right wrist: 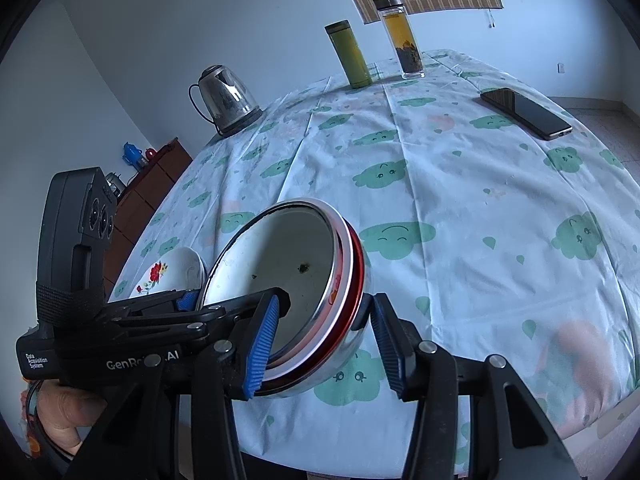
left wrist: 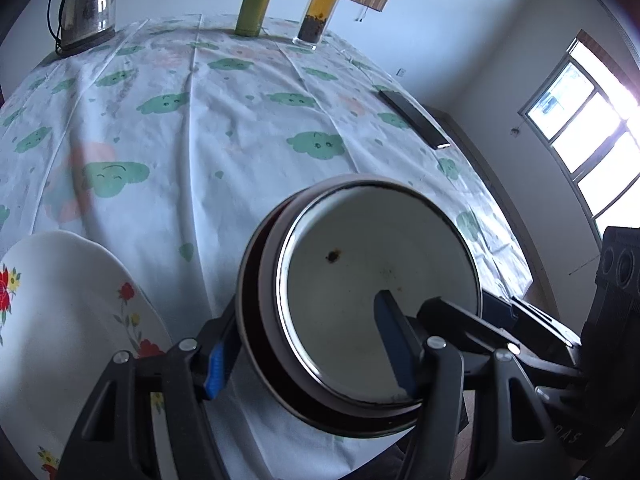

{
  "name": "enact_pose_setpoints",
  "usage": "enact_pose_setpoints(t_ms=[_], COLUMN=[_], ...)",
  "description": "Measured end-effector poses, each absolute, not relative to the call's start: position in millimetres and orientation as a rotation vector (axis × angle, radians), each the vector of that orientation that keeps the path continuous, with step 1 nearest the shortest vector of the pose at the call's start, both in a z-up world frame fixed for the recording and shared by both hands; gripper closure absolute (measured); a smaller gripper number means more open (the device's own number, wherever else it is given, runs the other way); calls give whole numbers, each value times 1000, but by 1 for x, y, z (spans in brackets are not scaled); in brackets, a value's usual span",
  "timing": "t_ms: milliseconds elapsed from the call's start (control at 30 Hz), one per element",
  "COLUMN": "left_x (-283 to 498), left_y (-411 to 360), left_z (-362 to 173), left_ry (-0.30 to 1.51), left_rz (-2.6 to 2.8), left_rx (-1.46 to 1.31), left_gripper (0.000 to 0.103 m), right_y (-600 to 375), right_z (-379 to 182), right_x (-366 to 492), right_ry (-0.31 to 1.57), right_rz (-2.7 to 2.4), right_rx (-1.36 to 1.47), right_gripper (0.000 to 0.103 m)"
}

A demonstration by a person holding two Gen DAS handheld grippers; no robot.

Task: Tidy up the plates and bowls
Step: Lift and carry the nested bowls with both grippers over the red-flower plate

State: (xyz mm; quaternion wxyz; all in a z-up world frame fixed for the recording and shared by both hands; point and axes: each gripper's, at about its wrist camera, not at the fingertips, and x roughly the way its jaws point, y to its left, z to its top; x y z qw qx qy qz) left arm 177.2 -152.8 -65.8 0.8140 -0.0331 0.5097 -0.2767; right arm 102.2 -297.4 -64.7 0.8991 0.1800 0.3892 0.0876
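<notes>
Plate (left wrist: 60,320) at 8 o'clock by table edge. Left gripper (left wrist: 308,344) and right gripper (right wrist: 320,336) both clamp the tilted bowl (left wrist: 380,292) at centre. Kettle (left wrist: 86,4) 11, bottles (left wrist: 254,0) 12, phone (left wrist: 414,118) 2; middle cloth free.

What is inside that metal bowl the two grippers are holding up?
The bowl holds no food: just a white inside with a dark spot and faint stains. One finger of the left gripper reaches in, covering part of the inner wall.

Both tongs, left (left wrist: 306,350) and right (right wrist: 322,340), half-spread, angled downward
</notes>
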Motion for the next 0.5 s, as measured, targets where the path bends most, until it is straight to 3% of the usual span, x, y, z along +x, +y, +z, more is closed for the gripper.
enact_pose_setpoints(t_ms=[500], left_x=[172], left_y=[-149], left_z=[-56], left_ry=[1063], left_rz=[-592], left_rx=[-86], left_gripper=[40], right_y=[-296], right_z=[-51], right_x=[97], right_ry=[776], right_rz=[193], right_rx=[365], right_gripper=[54])
